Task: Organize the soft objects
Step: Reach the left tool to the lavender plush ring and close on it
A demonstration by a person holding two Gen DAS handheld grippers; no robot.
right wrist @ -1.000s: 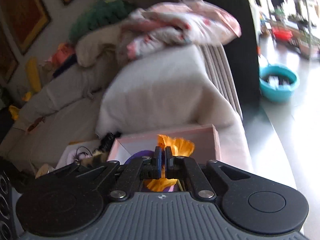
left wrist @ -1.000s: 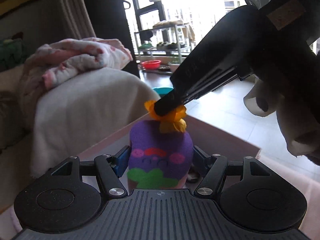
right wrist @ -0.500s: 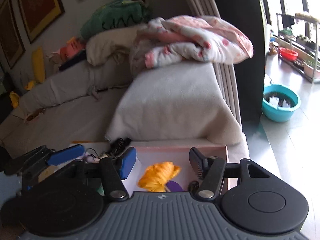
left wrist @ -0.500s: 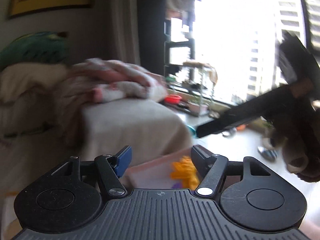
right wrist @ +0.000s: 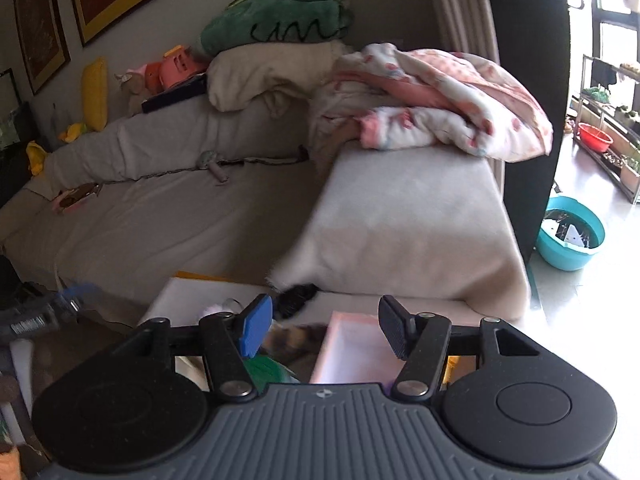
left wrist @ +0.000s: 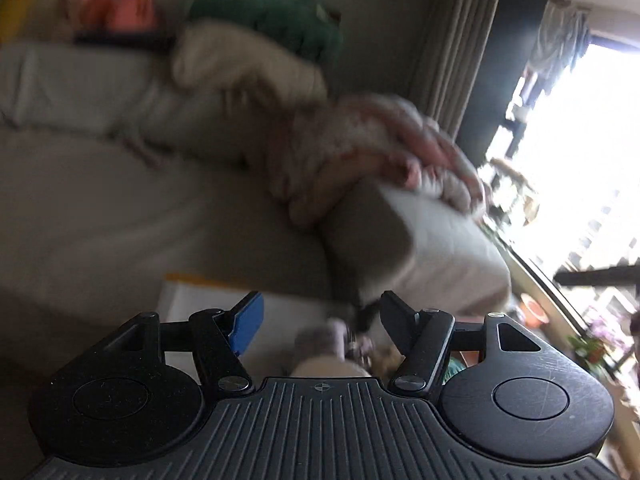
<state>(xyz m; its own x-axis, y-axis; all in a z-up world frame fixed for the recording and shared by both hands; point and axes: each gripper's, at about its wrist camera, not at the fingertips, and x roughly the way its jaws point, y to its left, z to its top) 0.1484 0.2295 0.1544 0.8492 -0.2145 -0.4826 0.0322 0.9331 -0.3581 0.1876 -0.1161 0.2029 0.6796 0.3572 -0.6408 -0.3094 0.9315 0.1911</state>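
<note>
A: Where do the two tools stand?

B: The right hand-held gripper [right wrist: 325,328] has its jaws apart with nothing between the pads; it hangs above the near wall of the pink box [right wrist: 352,350], which lies just below and ahead of it. A second ago those jaws were pinched together on the orange tuft of a purple plush toy; half a second ago they had sprung open with the tuft lying loose in the box; now only a sliver of orange shows at the box's right edge, behind the jaw linkage, so I judge the toy sits in the box, though its body is hidden.

A: And the left?

B: The left hand-held gripper [left wrist: 320,318] is also spread wide and holds nothing; its jaws have just been narrowing a little. Its view is blurred and rolled; a second ago it framed the purple toy, and now it looks over a white board [left wrist: 208,304] where a pale fuzzy lump [left wrist: 324,344] lies just ahead, between the jaws but not touched.

A: So which hand goes next?

B: Likely the left, being nearer the pile; from the right view a brown mottled soft thing [right wrist: 294,338] and something green [right wrist: 266,372] lie left of the box, close under the blue pad [right wrist: 253,330]. Their long axes are too blurred to call; the reach is down and forward, box to the right.
</note>
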